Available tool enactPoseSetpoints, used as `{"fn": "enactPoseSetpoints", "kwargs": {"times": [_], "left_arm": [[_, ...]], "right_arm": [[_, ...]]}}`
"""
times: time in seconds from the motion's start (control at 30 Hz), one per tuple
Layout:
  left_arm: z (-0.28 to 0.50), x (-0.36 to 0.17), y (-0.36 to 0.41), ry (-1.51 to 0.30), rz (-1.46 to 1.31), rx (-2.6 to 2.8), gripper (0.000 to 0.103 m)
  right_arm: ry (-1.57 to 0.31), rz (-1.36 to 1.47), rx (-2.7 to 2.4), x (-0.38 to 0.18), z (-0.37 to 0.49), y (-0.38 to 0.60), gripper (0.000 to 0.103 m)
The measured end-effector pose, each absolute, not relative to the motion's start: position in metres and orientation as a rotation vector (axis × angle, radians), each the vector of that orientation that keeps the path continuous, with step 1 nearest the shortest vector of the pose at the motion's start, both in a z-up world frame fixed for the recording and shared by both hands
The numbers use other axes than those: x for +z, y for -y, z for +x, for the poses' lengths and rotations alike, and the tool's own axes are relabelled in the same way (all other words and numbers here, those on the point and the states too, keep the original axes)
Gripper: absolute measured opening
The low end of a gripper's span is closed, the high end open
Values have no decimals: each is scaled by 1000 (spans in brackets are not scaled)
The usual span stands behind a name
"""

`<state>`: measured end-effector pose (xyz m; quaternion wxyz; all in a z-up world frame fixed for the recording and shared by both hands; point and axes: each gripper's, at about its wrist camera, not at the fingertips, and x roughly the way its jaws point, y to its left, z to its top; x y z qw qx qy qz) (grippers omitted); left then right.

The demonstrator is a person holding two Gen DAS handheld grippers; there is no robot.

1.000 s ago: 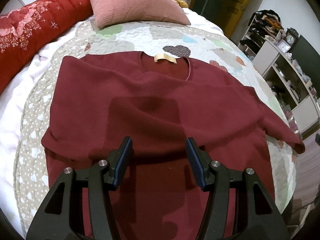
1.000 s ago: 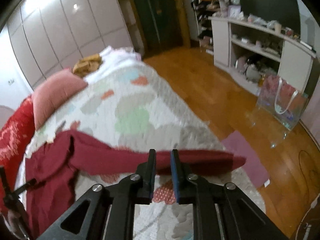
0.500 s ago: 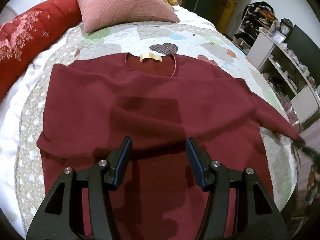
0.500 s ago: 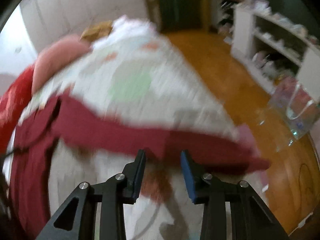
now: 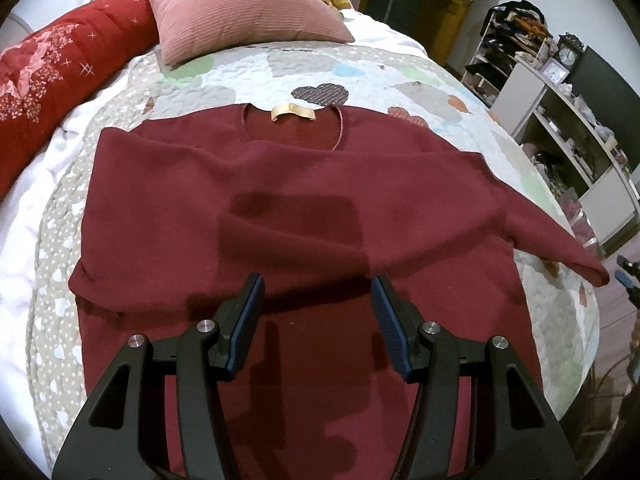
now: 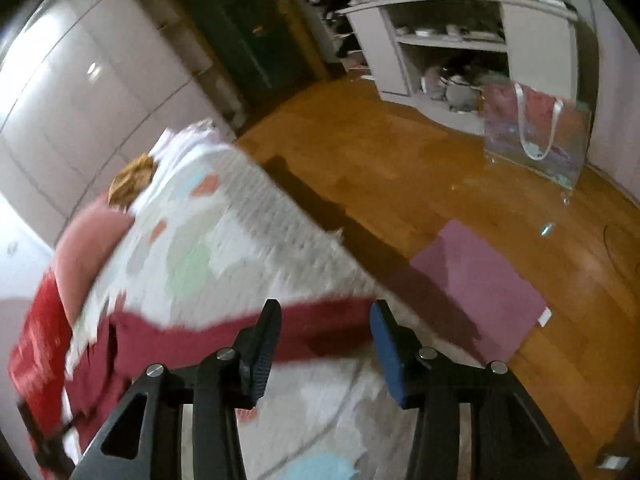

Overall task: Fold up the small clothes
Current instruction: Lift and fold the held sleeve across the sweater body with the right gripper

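A dark red sweater [image 5: 304, 216] lies flat on the quilted bed, neck label [image 5: 293, 112] at the far end. Its left sleeve is folded across the chest. Its right sleeve [image 5: 560, 248] stretches out to the bed's right edge. My left gripper [image 5: 317, 300] is open and empty, hovering over the sweater's lower body. In the blurred right wrist view, my right gripper [image 6: 324, 332] is open and empty, just above the outstretched sleeve [image 6: 192, 332] near its cuff end.
A pink pillow [image 5: 244, 8] and a red bolster [image 5: 52, 84] lie at the head of the quilt [image 5: 360, 72]. White shelves [image 5: 568, 128] stand right of the bed. On the wooden floor are a purple mat [image 6: 480, 292] and a clear bag [image 6: 536, 128].
My right gripper was shut on the sleeve a second ago; it has opened and let the sleeve drop onto the bed. The left gripper stayed open and drifted slightly over the sweater.
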<state>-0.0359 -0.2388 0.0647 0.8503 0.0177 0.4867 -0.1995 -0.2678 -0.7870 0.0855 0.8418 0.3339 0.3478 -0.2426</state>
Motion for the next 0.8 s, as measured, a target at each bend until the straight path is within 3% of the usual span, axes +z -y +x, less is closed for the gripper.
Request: {"fn": "enactPoseSetpoints", "kwargs": {"times": [0.2, 0.33, 0.4, 0.43, 0.6, 0.8], "left_arm": [[-36, 64, 240, -1029, 59, -414, 55], [-33, 60, 242, -1041, 68, -410, 55], [-34, 60, 243, -1042, 65, -415, 55], [-35, 60, 244, -1040, 66, -418, 55], [-39, 70, 237, -1015, 66, -421, 55], [-36, 88, 214, -973, -2, -410, 55]], "right_arm": [[-858, 945, -398, 19, -246, 823, 45], [-806, 903, -355, 16, -256, 803, 43], [-785, 844, -351, 24, -260, 792, 19], [-766, 804, -361, 31, -261, 789, 8], [-623, 759, -326, 84, -261, 788, 7], [-453, 609, -200, 208, -206, 758, 7]]}}
